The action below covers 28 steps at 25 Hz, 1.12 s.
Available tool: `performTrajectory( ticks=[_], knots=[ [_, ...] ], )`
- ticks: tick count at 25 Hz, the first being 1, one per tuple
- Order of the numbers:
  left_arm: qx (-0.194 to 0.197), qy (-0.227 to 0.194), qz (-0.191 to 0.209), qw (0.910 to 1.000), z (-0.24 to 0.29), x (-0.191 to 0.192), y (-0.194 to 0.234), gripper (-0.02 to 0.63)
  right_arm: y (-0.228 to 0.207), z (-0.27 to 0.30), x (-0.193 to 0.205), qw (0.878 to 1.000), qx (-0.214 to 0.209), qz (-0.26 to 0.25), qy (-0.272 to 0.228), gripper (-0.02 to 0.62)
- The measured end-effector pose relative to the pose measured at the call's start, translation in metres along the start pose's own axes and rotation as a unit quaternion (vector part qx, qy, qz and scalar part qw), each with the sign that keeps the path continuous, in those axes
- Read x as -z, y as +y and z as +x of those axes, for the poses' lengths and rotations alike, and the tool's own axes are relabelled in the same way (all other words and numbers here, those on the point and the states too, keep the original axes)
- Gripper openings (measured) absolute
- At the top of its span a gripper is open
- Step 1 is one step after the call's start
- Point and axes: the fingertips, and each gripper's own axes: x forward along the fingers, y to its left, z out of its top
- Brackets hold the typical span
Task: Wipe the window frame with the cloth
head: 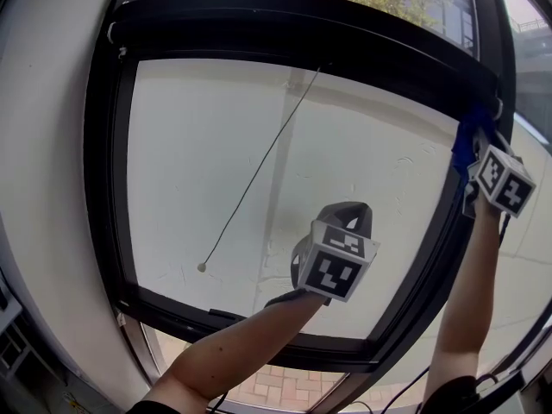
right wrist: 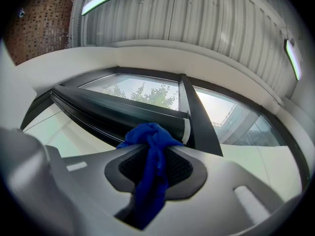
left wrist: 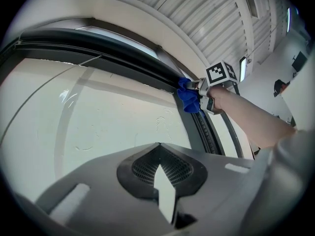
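Pinches a bunched, fuzzy blue cloth [right wrist: 149, 149] in the right gripper [right wrist: 156, 142], jaws clamped on its twisted middle. Presses that cloth against the smooth black window frame [head: 302, 33] at the upper right of the head view, where two bars meet. Holds the left gripper [left wrist: 158, 157] at lower centre before the pale, matte glass [head: 198, 145], mesh-textured pads closed at the tips on nothing. Shows a thin cord [head: 259, 166] with a round bead slanting across the pane.
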Motion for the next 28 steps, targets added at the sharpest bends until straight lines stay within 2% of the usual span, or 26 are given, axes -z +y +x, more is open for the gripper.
performTrajectory(
  ticks=[3,6,9,16,22,28],
  knots=[
    [0.002,0.003,0.007,1.0000,0.002,0.001,-0.004,-0.006,0.006,-0.010,-0.011,1.000,-0.002,-0.005,-0.019,0.100],
    [0.003,0.008,0.001,1.0000,-0.002,0.005,-0.004,-0.008,0.016,-0.018,-0.013,0.997,-0.050,0.017,-0.057,0.100],
    [0.003,0.008,0.000,1.0000,-0.008,0.006,-0.002,-0.008,0.039,-0.036,-0.017,0.994,-0.080,0.036,-0.069,0.100],
    [0.009,-0.001,0.002,1.0000,-0.040,-0.002,0.011,-0.008,0.101,-0.074,-0.006,0.989,-0.121,0.068,-0.043,0.100],
    [-0.018,0.014,0.019,0.9996,-0.095,0.000,0.048,-0.007,0.154,-0.105,0.001,0.982,-0.159,0.095,-0.027,0.100],
    [-0.025,0.026,0.007,0.9993,-0.139,0.006,0.079,-0.008,0.197,-0.134,0.026,0.973,-0.187,0.139,0.001,0.100]
  ],
)
